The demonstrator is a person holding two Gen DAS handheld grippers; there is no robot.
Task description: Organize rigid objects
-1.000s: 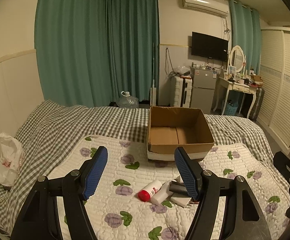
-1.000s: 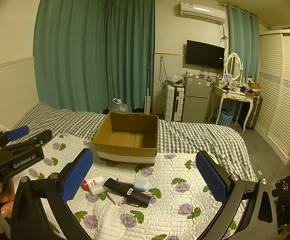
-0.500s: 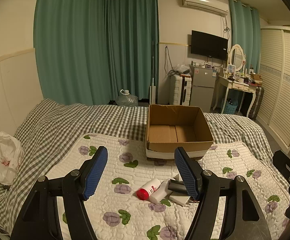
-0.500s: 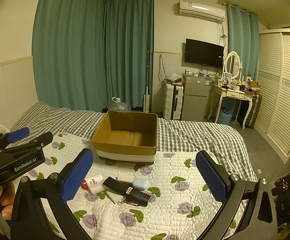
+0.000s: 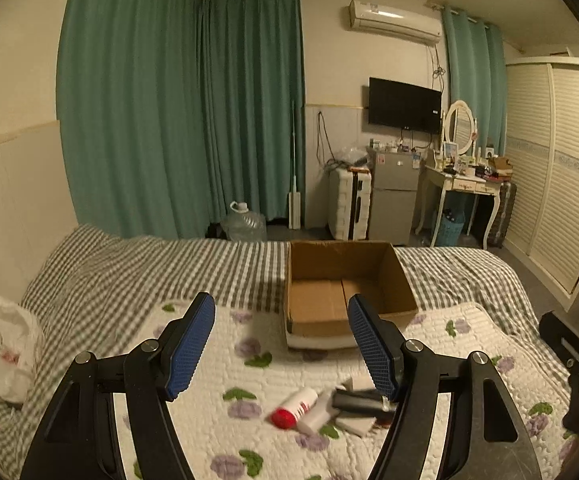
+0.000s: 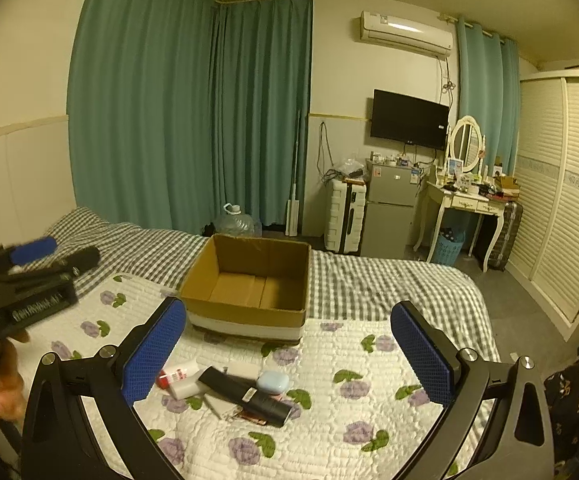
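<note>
An open, empty cardboard box (image 5: 345, 284) stands on the bed; it also shows in the right wrist view (image 6: 249, 280). In front of it lies a small pile on the floral quilt: a white bottle with a red cap (image 5: 293, 406), a black tube (image 6: 245, 394), a pale blue case (image 6: 272, 382) and flat white items. My left gripper (image 5: 281, 344) is open and empty above the quilt, just left of the pile. My right gripper (image 6: 289, 354) is open wide and empty, above the pile.
A white plastic bag (image 5: 9, 352) lies on the checked blanket (image 5: 129, 264) at the left. Beyond the bed stand a water jug (image 5: 243, 224), a suitcase, a small fridge and a dressing table (image 5: 461, 196). Wardrobe doors line the right wall.
Both views have shifted slightly; the box and the pile sit a little lower and further right in the left wrist view. Both grippers stay open.
</note>
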